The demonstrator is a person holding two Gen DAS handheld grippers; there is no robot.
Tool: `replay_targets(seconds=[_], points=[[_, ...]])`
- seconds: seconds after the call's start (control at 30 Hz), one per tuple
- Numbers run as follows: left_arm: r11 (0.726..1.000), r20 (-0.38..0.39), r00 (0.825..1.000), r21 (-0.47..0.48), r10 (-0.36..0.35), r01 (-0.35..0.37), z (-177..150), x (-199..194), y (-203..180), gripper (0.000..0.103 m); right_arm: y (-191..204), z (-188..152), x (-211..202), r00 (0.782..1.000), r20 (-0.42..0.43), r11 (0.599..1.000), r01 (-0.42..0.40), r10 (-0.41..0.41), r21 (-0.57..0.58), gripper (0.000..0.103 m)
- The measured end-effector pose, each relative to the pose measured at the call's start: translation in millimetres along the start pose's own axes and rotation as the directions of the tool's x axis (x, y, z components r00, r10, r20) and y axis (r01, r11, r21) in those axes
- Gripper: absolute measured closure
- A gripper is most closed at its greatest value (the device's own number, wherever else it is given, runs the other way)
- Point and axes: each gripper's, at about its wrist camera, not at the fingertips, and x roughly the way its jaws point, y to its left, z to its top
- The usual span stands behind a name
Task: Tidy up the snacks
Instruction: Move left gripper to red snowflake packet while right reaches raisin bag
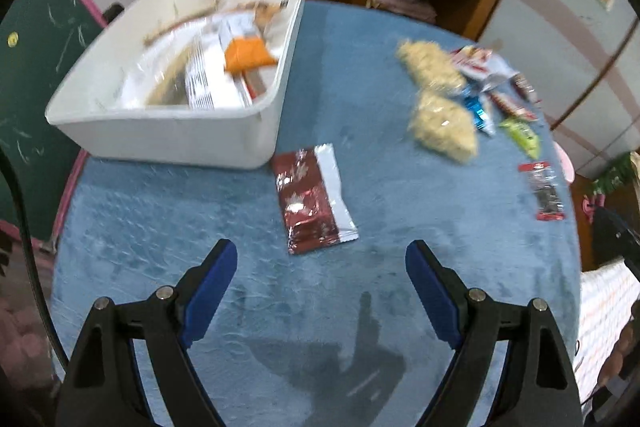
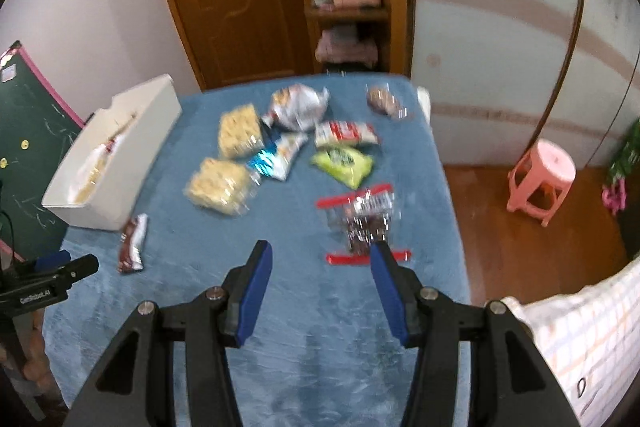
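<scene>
The left claw [image 1: 321, 255] hangs over the blue-covered table [image 1: 200, 227], jaws wide apart and empty, with a dark red snack packet [image 1: 308, 203] just ahead, beside the white bin [image 1: 168, 139] at the table's left edge. The right claw [image 2: 321, 257] is parted too, gripping nothing, by a red-edged clear packet [image 2: 366, 223]; more snacks [image 2: 240, 163] lie mid-table.

Loose snack packets [image 2: 280, 147] on blue cloth beside part-filled white bin [image 1: 176, 135].

White bin [image 1: 168, 135], blue tablecloth [image 1: 200, 227]
</scene>
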Motion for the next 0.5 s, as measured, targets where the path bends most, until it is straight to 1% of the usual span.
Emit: replay_targets(seconds=[0.1,0.3,0.5], points=[[1.0,-0.016,1.0,-0.013,0.026,-0.026,2.7,20.8,-1.3,0.017,-12.1,-4.1,21.4,0.999,-0.044,1.0,0.008,-0.007,0.018,0.051],[0.997,-0.027,0.998,-0.05,0.055,-0.056,12.3,45.7,2.3,0.017,-35.9,-1.0,51.6,0.995,-0.096,0.998,0.017,-0.01,0.068,0.051],[0.994,-0.04,0.997,-0.086,0.071,-0.074,21.8,66.2,3.3,0.017,-42.5,6.7,79.0,0.991,-0.132,0.996,0.011,0.001,0.09,0.051]])
